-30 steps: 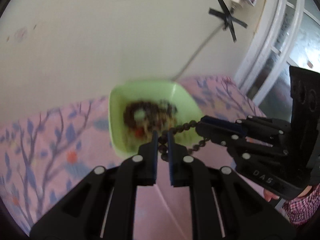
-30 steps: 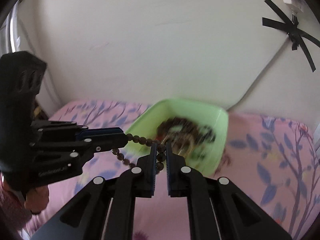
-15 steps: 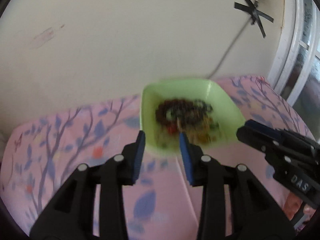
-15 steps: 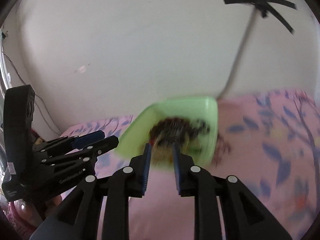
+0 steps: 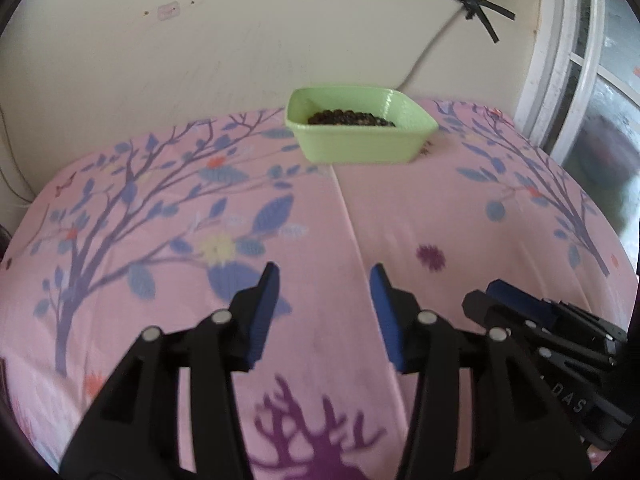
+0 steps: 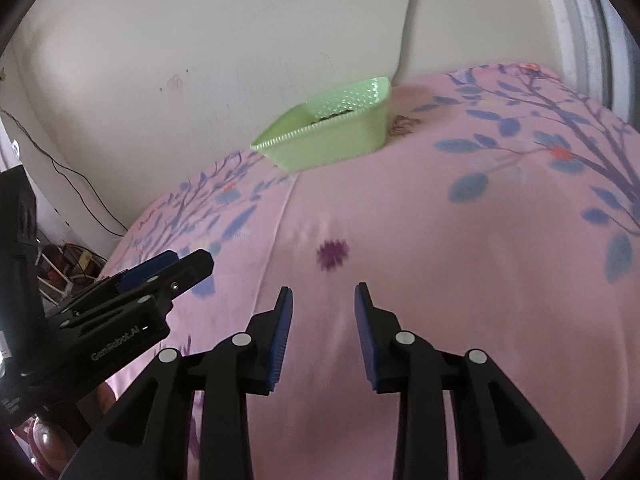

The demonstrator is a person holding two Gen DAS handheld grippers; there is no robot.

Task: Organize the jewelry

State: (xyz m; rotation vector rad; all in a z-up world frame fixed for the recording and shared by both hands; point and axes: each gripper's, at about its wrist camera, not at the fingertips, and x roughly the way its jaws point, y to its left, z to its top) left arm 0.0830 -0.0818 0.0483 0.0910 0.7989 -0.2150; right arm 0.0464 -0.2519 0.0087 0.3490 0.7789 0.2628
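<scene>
Two things lie before us: our pink tree-printed tablecloth [image 5: 400, 220] covering the tabletop and, at its far edge, a pale green plastic tray [image 5: 360, 140] holding dark beaded jewelry [image 5: 348, 117]. Our left claw [image 5: 325, 280] and right claw [image 6: 323, 300] gape empty.

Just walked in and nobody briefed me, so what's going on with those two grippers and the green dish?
A person is tidying jewelry with two handheld grippers. Right now the left gripper and right gripper are both open and empty, hanging over the pink floral cloth, well short of the green dish. Dark beads lie inside the dish, which sits near the wall. Nothing is being held.
</scene>
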